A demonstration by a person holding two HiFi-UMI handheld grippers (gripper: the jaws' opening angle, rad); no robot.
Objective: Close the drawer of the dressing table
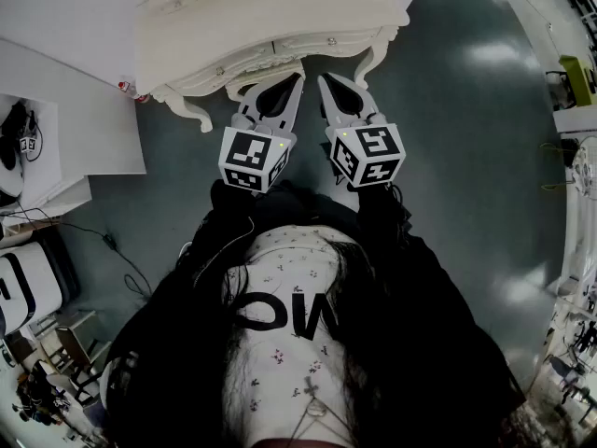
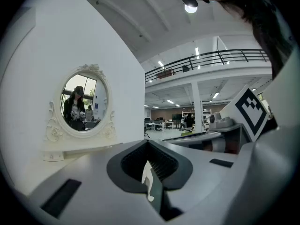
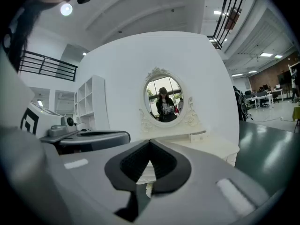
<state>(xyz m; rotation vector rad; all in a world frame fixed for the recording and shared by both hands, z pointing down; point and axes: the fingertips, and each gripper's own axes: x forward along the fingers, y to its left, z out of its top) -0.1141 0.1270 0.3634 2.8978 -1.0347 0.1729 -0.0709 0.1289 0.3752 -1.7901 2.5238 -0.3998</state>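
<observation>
The cream dressing table [image 1: 270,7] stands at the top of the head view, on curved legs. Its drawer front [image 1: 280,47] carries small knobs and sits under the table's edge; I cannot tell whether it stands out. My left gripper [image 1: 299,77] and right gripper [image 1: 321,78] hover side by side just in front of the drawer front, both shut with nothing in them, and not touching it. The oval mirror [image 2: 84,102] shows in the left gripper view beyond the shut left gripper [image 2: 148,141]. In the right gripper view, the mirror [image 3: 163,99] and the table top [image 3: 206,146] lie ahead of the shut right gripper [image 3: 150,142].
A white panel [image 1: 65,110] stands left of the table. Cables [image 1: 103,241] and equipment [image 1: 28,283] lie on the dark green floor [image 1: 466,110] at the left. A white shelf unit [image 3: 91,107] stands left of the mirror. The person's body fills the lower head view.
</observation>
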